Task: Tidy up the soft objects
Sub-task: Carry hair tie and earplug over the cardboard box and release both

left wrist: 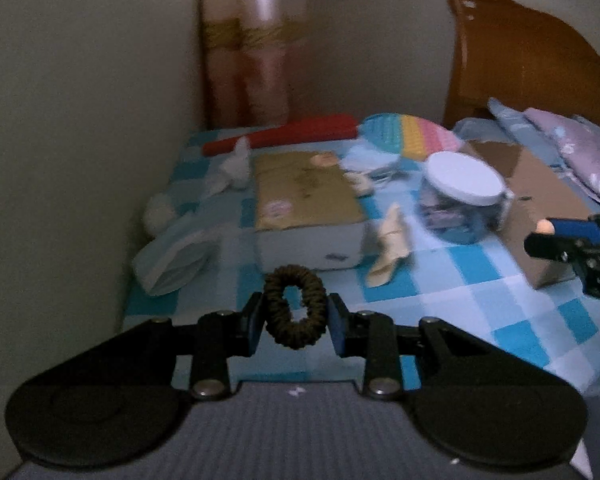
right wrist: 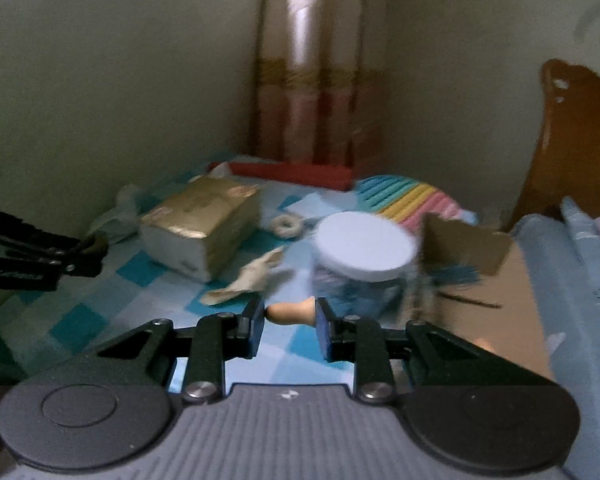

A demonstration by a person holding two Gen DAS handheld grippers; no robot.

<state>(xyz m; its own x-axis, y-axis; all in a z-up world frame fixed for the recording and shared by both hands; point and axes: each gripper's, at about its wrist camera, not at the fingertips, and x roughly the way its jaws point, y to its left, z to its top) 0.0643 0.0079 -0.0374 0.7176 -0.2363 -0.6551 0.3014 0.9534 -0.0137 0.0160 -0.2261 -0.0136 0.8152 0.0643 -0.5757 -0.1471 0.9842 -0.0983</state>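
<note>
My left gripper point(left wrist: 295, 320) is shut on a dark olive scrunchie point(left wrist: 295, 306) and holds it above the blue checkered bed point(left wrist: 460, 280). My right gripper point(right wrist: 290, 318) is shut on a small peach-coloured soft piece point(right wrist: 290, 312); it shows at the right edge of the left wrist view point(left wrist: 556, 236). A clear jar with a white lid point(left wrist: 462, 196) stands ahead, also in the right wrist view point(right wrist: 364, 256). A beige cloth piece point(left wrist: 390, 246) lies beside a cardboard box point(left wrist: 308, 208). A cream ring point(right wrist: 286, 225) lies behind the jar.
An open cardboard box point(left wrist: 540, 184) stands right of the jar. A rainbow pop mat point(left wrist: 412, 136), a red roll point(left wrist: 292, 134), white socks point(left wrist: 232, 168) and a pale pouch point(left wrist: 172, 256) lie near the wall. Pillows point(left wrist: 572, 148) and a wooden headboard point(left wrist: 520, 56) stand at the right.
</note>
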